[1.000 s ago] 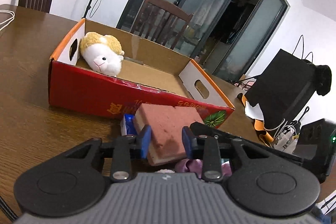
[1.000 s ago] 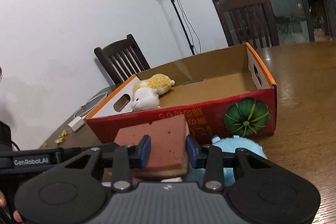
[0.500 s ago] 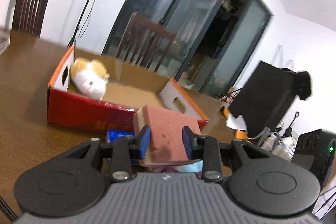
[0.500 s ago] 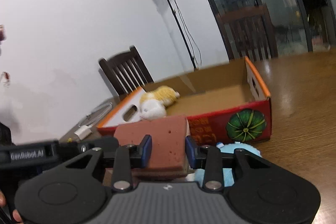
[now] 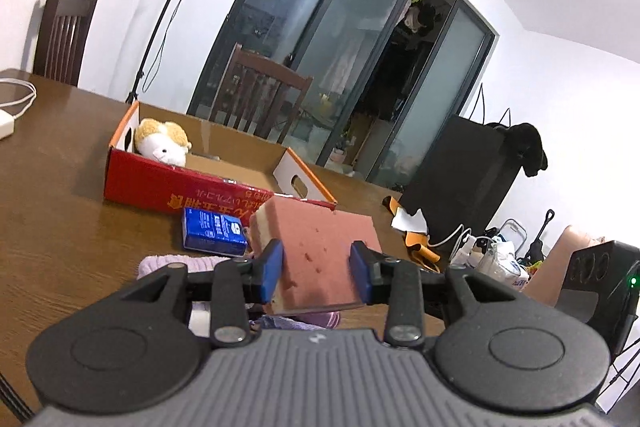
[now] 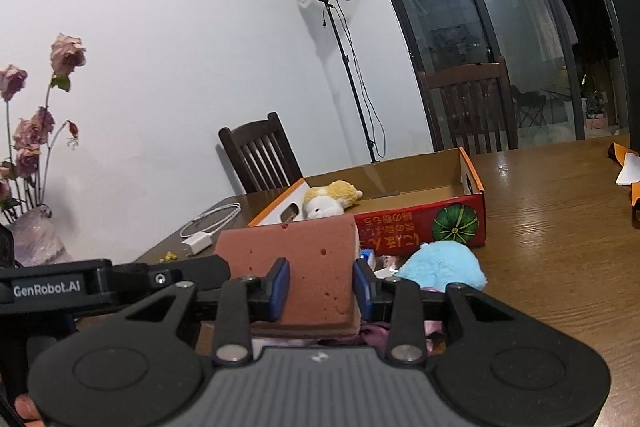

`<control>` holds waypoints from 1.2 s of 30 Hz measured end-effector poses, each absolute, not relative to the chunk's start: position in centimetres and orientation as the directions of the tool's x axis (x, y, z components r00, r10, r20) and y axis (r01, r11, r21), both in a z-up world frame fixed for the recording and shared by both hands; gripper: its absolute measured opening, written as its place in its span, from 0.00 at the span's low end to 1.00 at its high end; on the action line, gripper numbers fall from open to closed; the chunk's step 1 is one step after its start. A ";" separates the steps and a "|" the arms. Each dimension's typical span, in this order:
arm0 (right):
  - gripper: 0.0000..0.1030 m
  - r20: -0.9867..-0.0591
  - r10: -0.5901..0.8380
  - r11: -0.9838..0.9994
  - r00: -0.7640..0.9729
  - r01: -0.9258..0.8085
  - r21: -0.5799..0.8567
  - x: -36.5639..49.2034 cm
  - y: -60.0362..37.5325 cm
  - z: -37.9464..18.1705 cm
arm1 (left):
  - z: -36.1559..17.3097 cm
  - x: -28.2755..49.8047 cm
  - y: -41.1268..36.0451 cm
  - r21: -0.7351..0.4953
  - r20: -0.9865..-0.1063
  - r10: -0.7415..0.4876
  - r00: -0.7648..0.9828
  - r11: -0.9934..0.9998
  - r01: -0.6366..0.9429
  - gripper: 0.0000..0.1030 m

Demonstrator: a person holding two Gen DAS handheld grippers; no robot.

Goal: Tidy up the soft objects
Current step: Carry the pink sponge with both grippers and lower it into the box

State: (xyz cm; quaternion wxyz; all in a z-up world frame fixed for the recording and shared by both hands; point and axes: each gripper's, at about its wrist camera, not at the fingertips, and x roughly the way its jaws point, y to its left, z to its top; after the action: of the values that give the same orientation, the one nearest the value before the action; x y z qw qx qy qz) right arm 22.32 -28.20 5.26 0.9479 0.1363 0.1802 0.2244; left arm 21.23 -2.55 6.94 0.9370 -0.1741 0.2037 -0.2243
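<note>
Carrying one sponge (image 5: pixel 320 251) jointly: left tool (image 5: pixel 316 267), jaws opening, and right tool (image 6: pixel 318 283) both clamp it. Plush toy (image 5: pixel 162 143) boxed at 10 o'clock; blue plush (image 6: pixel 444 263) remains on tabletop (image 5: pixel 60 207).

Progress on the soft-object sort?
Done: the plush hamster lies in the cardboard box. In hand: both grippers, left gripper with jaws opening and right gripper, hold the pink sponge. Left: blue plush and purple cloth on the table.
</note>
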 end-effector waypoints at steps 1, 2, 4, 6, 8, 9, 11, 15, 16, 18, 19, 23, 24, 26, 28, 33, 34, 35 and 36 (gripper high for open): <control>0.33 -0.277 0.477 0.860 0.834 -0.380 0.340 22.2 -28.2 5.4 | 7.1 21.1 -2.5 -0.415 -0.299 -0.488 0.820 0.840 0.348 0.36; 0.33 -0.273 0.483 0.857 0.832 -0.384 0.343 22.1 -28.1 5.5 | 7.2 21.1 -2.3 -0.411 -0.293 -0.485 0.824 0.842 0.349 0.36; 0.33 -0.272 0.501 0.843 0.821 -0.393 0.367 22.7 -28.0 5.8 | 7.6 21.4 -2.0 -0.397 -0.282 -0.468 0.838 0.852 0.342 0.36; 0.33 -0.271 0.524 0.831 0.807 -0.417 0.368 24.3 -27.6 6.5 | 8.8 23.2 -1.4 -0.376 -0.275 -0.460 0.844 0.860 0.346 0.36; 0.33 -0.276 0.555 0.807 0.785 -0.427 0.408 27.5 -27.3 7.8 | 10.1 25.6 -0.7 -0.376 -0.283 -0.451 0.846 0.864 0.335 0.36; 0.33 -0.279 0.562 0.801 0.779 -0.428 0.420 28.9 -27.1 8.3 | 10.8 27.4 -0.3 -0.367 -0.297 -0.444 0.845 0.870 0.328 0.36; 0.32 -0.299 0.576 0.793 0.761 -0.431 0.430 32.8 -26.2 9.6 | 11.9 30.9 0.1 -0.351 -0.356 -0.411 0.839 0.891 0.288 0.36; 0.32 -0.381 0.551 0.825 0.742 -0.414 0.386 40.1 -23.2 10.9 | 12.5 38.8 1.5 -0.360 -0.457 -0.382 0.804 0.905 0.225 0.36; 0.32 -0.411 0.542 0.832 0.733 -0.399 0.386 42.3 -22.4 10.8 | 12.3 40.4 1.9 -0.368 -0.479 -0.375 0.794 0.907 0.206 0.36; 0.32 -0.462 0.547 0.830 0.698 -0.378 0.411 45.4 -21.5 10.1 | 11.5 43.8 2.6 -0.366 -0.531 -0.354 0.770 0.915 0.168 0.36; 0.32 -0.494 0.548 0.827 0.675 -0.348 0.442 47.3 -21.1 9.4 | 11.0 45.0 2.8 -0.361 -0.550 -0.347 0.760 0.919 0.158 0.36; 0.32 -0.579 0.553 0.819 0.600 -0.263 0.510 51.9 -20.5 7.0 | 8.7 48.7 2.8 -0.300 -0.635 -0.325 0.701 0.940 0.163 0.37; 0.32 -0.594 0.554 0.819 0.584 -0.252 0.516 52.6 -20.4 6.4 | 8.1 49.2 2.9 -0.287 -0.649 -0.312 0.693 0.945 0.157 0.37; 0.31 -0.622 0.568 0.809 0.540 -0.227 0.542 53.7 -20.0 5.1 | 7.2 50.0 2.9 -0.253 -0.673 -0.286 0.682 0.956 0.151 0.39; 0.31 -0.647 0.576 0.807 0.499 -0.227 0.545 54.3 -19.5 4.1 | 6.3 50.0 3.1 -0.231 -0.677 -0.264 0.687 0.963 0.143 0.44; 0.32 -0.687 0.553 0.830 0.471 -0.239 0.504 55.3 -18.2 2.7 | 5.3 49.0 3.2 -0.219 -0.646 -0.269 0.715 0.962 0.164 0.60; 0.33 -0.693 0.553 0.830 0.462 -0.238 0.504 55.4 -18.1 2.5 | 5.4 48.6 3.5 -0.223 -0.637 -0.266 0.724 0.962 0.157 0.64; 0.36 -0.695 0.557 0.828 0.455 -0.243 0.505 55.5 -17.9 2.2 | 5.4 48.3 3.7 -0.227 -0.627 -0.261 0.734 0.963 0.148 0.70; 0.38 -0.699 0.557 0.829 0.448 -0.248 0.502 55.7 -17.8 2.0 | 5.5 48.1 3.9 -0.230 -0.617 -0.248 0.747 0.964 0.130 0.73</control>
State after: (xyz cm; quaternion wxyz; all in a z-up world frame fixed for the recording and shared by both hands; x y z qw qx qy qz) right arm 55.69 -17.77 2.02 0.8345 0.1657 0.4668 0.2412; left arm 48.08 3.86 5.52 0.9306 -0.0865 0.3407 -0.1016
